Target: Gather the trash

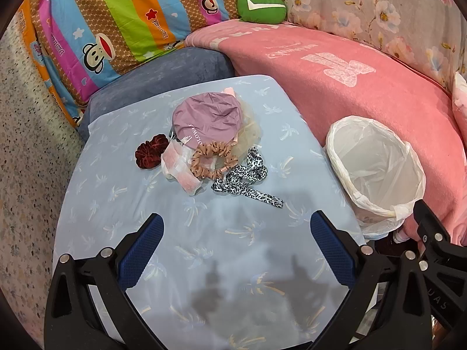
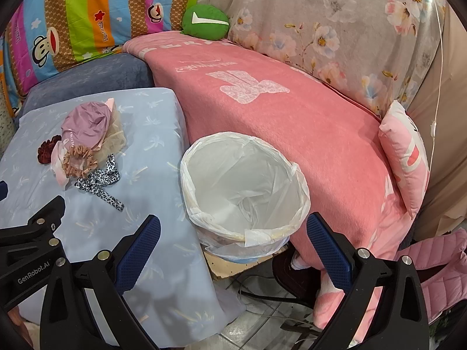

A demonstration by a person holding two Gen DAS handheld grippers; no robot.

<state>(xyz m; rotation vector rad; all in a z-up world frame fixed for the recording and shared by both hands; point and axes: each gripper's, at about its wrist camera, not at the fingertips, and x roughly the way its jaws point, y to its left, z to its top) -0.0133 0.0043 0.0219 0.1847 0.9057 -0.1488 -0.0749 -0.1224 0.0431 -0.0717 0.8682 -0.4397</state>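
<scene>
Left wrist view: the left gripper (image 1: 236,230) hangs spread wide and empty over the blue palm-print bench (image 1: 204,248). Ahead of it lies a small heap: a mauve cap (image 1: 208,118), a dark red scrunchie (image 1: 150,151), a tan spotted scrunchie (image 1: 211,160), a pink-and-white wrapper (image 1: 178,164) and a leopard-print ribbon (image 1: 245,180). Just beside the bench's right edge stands a bin (image 1: 376,169) lined with a white bag, against the pink blanket (image 1: 364,93). The right gripper (image 2: 233,234), also wide with nothing in it, is above the bin's near rim.

You saw a thin, glossy plastic liner (image 2: 248,175) in the bin, a matt cotton desk cloth (image 1: 204,248), and a fuzzy pink blanket (image 2: 292,122).
</scene>
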